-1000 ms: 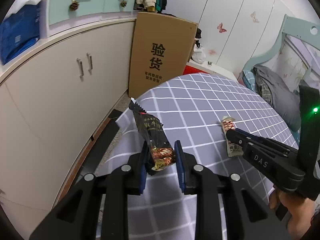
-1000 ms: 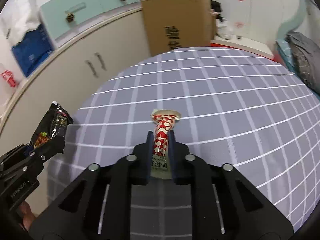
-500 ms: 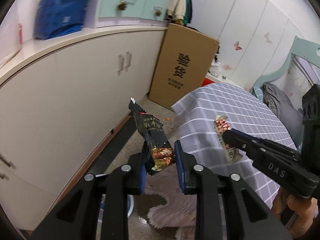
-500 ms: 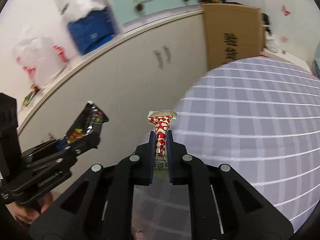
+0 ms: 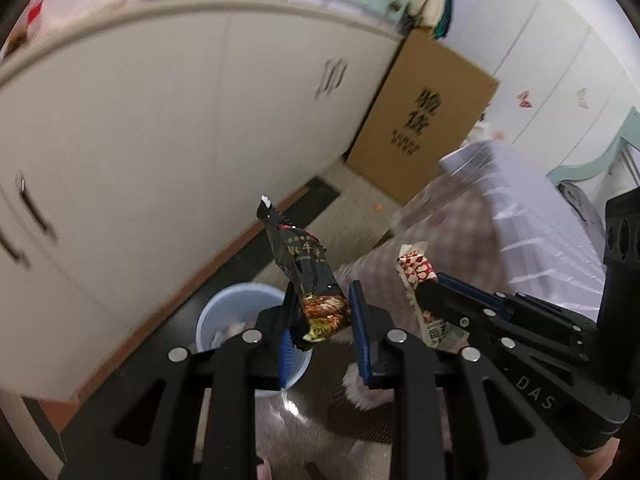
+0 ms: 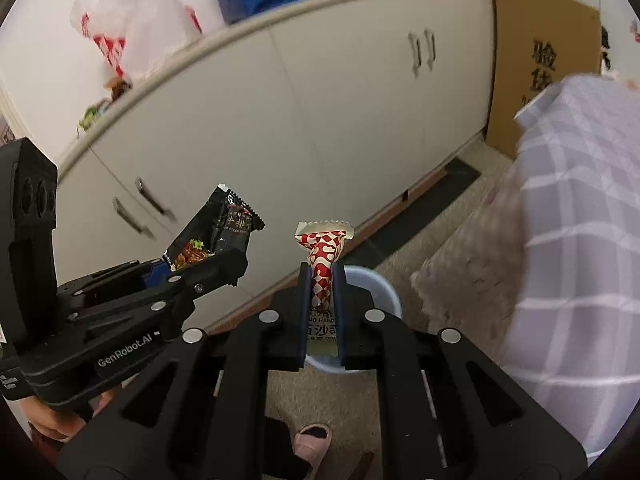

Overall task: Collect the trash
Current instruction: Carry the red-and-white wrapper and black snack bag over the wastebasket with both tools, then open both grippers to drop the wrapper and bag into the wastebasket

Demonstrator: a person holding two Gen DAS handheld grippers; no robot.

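1. One pale blue bin (image 5: 224, 312) stands on the floor beside the white cabinets, below both tongs, with crumpled scraps inside.
2. Two tongs: the left tongs (image 5: 322, 320) are clenched on one black snack wrapper (image 5: 308, 276), glossy, torn open at the top, printed with a food picture.
3. The right tongs (image 6: 322, 304) are clenched on one red-and-white patterned wrapper (image 6: 322, 256), narrow and upright, its crimped end fanned out above the bin.

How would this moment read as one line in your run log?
left gripper: shut on black wrapper | right gripper: shut on red-white wrapper | blue bin: below both
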